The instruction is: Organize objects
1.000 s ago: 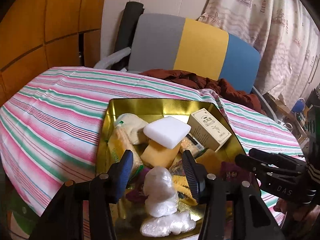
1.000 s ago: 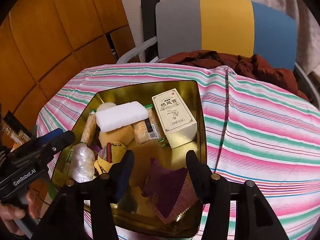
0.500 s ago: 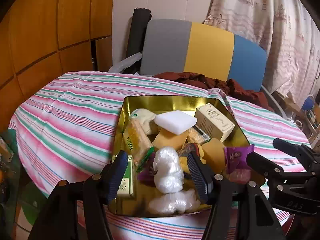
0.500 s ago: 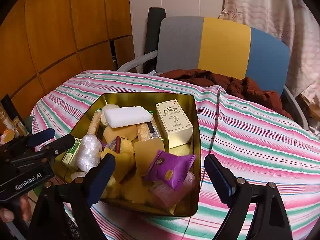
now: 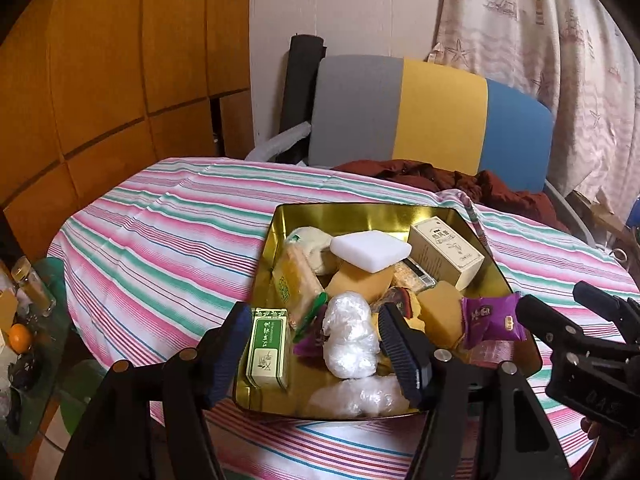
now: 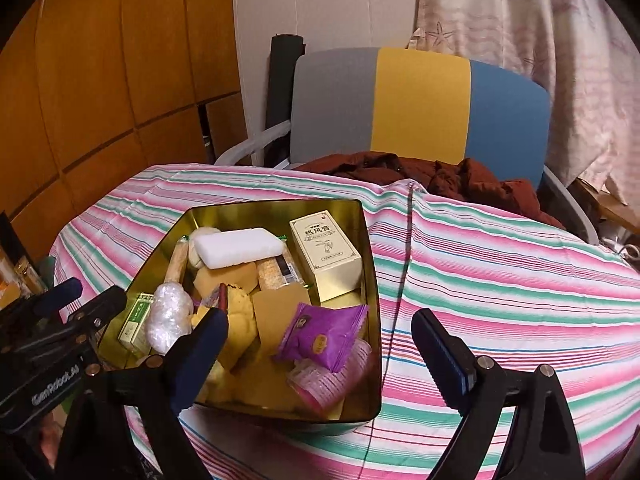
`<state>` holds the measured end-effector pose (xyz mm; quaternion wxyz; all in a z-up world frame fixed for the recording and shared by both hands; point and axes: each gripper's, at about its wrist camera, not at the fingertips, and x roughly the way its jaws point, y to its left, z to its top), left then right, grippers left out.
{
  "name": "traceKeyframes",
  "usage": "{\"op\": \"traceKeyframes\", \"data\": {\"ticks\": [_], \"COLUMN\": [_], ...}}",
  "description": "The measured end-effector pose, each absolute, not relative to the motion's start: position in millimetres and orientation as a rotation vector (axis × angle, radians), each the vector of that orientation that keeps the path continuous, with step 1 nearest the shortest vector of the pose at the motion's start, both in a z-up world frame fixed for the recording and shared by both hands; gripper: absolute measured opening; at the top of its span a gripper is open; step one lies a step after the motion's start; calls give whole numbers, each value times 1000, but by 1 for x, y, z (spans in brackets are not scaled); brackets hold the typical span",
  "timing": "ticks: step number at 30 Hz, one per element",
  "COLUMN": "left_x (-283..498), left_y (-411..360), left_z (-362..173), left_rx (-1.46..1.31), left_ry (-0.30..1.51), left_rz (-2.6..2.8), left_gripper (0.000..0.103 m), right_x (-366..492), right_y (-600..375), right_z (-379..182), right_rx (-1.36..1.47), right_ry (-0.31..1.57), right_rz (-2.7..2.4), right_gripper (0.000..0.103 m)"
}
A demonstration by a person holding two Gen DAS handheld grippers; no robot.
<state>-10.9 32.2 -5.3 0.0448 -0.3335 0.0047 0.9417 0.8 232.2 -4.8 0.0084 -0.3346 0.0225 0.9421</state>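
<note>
A gold tin tray sits on the striped table, full of small items. Among them are a white sponge, a cream box, a purple packet, a green box and a plastic-wrapped white lump. My left gripper hovers open and empty over the tin's near left side. Over the tin's near right corner my right gripper stands wide open, holding nothing.
The pink, green and white striped cloth covers the round table. A grey, yellow and blue chair back stands behind it with a dark red garment on the seat. Jars and an orange sit low at the left.
Both grippers have drawn back and up from the tin, so more of it shows. The right gripper's fingers have spread wider. The purple packet now lies flat in the tin.
</note>
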Motion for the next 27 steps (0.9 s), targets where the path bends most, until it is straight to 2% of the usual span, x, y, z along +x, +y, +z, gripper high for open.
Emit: {"op": "traceKeyframes", "data": {"ticks": [9, 12, 24, 27], "left_x": [-10, -10, -14, -12], "left_y": [22, 18, 13, 13], "left_z": [-14, -16, -17, -16], "left_rx": [-1069, -1071, -1088, -1055], "left_ry": [-54, -84, -113, -88], "left_rz": [2855, 2863, 2873, 2910], "left_gripper": [66, 61, 61, 52], "right_x": [7, 7, 6, 5], "right_y": [232, 233, 233, 231], "right_z": [-8, -6, -6, -7], "right_rx": [-1028, -1021, -1021, -1027], "right_ry": [75, 77, 69, 61], "right_rz": [2913, 2904, 2903, 2907], "right_gripper": [95, 95, 96, 96]}}
